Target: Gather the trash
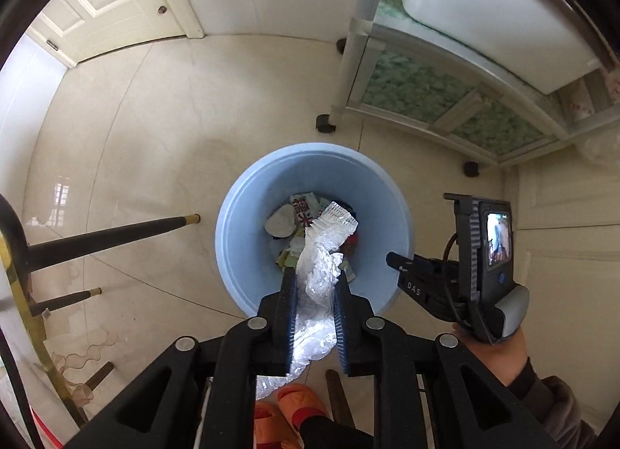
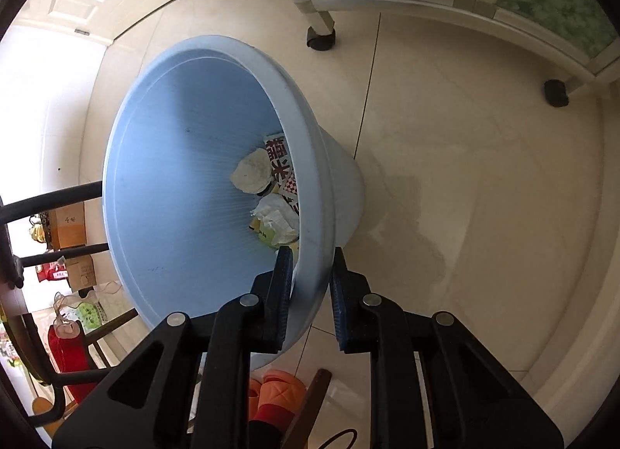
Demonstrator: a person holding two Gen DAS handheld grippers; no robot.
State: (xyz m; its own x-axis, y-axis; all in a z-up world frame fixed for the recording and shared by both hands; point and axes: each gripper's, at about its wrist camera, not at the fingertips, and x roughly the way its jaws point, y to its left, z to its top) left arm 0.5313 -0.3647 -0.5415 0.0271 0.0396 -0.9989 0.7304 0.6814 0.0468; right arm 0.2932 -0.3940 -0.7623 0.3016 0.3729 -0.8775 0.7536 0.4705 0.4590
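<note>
Over bin (image 1: 240, 255) — left gripper (image 1: 314, 286) pinching wrapper (image 1: 321, 255)

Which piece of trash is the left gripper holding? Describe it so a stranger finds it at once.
Find the blue bin on the tiled floor. Above its opening, the left gripper pinches a crinkled clear plastic wrapper. Unlike the printed scraps below, it is see-through and hangs into the bin.
</note>
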